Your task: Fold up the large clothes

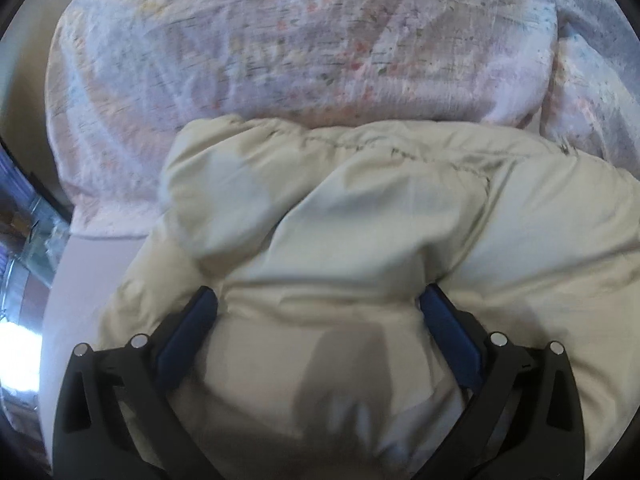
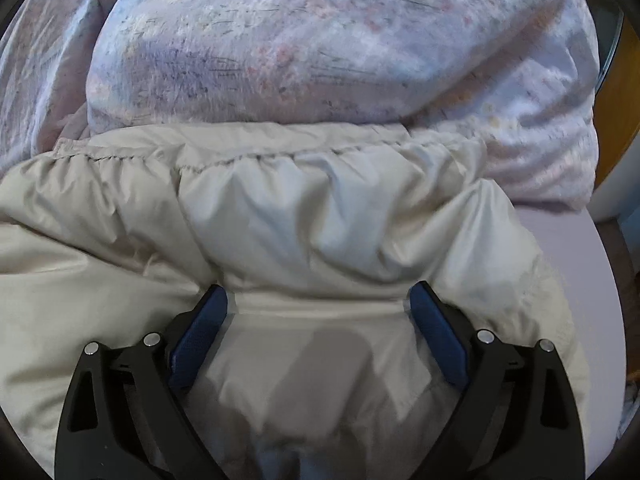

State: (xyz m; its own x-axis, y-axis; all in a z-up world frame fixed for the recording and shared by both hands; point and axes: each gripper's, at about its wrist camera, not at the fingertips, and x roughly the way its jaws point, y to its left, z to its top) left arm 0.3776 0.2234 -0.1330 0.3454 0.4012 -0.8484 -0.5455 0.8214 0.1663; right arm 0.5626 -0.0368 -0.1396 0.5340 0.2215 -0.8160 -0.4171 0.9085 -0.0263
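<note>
Both grippers, left gripper and right gripper, spread wide over the puffy jacket (nothing gripped); slick padding between the fingers may slip.

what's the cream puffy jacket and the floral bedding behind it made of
The cream puffy jacket looks like smooth, faintly shiny synthetic shell, probably nylon or polyester, over padding: it billows and has gathered stitched seams. The floral bedding looks like matte woven cotton, finely crinkled.

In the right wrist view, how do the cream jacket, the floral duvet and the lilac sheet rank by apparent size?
1. Cream jacket, though it lies nearest the camera, so its lead is unsure.
2. Floral duvet, close behind.
3. Lilac sheet, only a bare strip showing.
</note>
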